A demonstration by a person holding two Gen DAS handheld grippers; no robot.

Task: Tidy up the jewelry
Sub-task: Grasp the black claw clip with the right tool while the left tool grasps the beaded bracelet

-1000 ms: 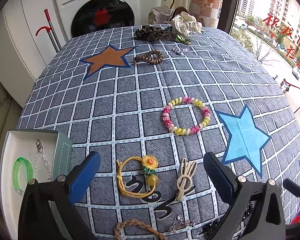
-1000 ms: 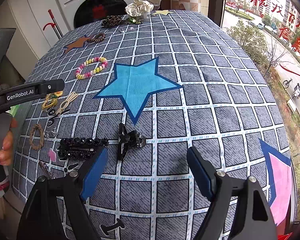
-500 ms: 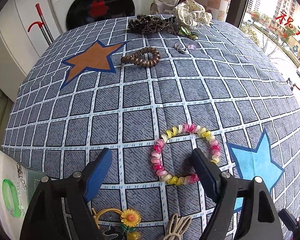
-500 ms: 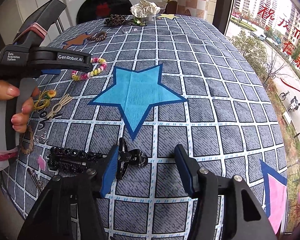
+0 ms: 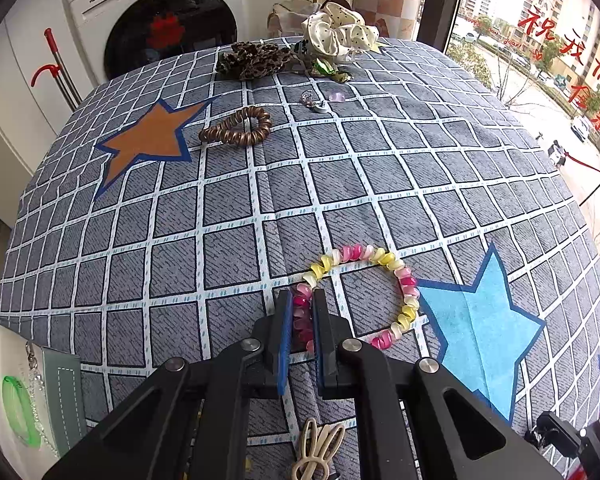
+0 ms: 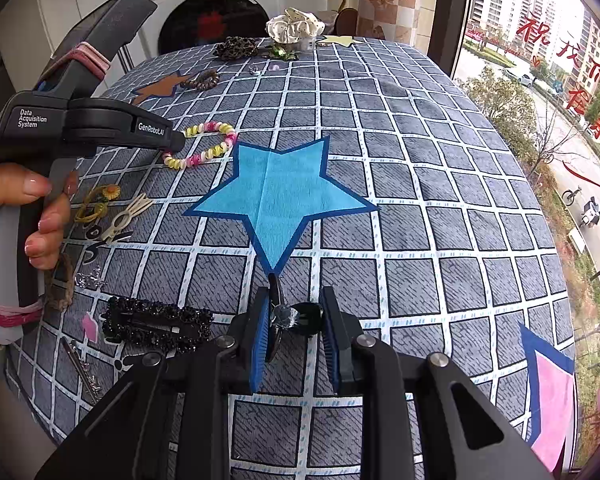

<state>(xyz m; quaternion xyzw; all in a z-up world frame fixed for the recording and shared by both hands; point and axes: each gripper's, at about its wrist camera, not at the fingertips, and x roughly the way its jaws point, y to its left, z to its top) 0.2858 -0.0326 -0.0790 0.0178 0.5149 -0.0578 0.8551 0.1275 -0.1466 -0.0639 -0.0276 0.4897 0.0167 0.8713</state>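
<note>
- The left gripper (image 5: 300, 320) is closed almost fully on the near-left arc of the pink, yellow and white coiled plastic bracelet (image 5: 380, 258), which lies on the grey-blue checked tablecloth (image 5: 228, 200) just left of the light blue star patch (image 5: 476, 320).
- The bracelet is judged light, springy and smooth; a pinch across one short stretch of coil is thought enough, though the rest will probably sag and swing once lifted.
- The right gripper (image 6: 296, 320) is narrowed around the black claw hair clip with a clear faceted stone (image 6: 296, 314), just below the star's lower tip; firm contact on both pads cannot be confirmed.
- The clip is judged stiff, glossy and somewhat slippery, best taken across its body rather than its teeth.
- The white open-topped tray (image 5: 4, 364), already holding a green translucent bangle (image 5: 18, 412), is seen at the left edge.
</note>
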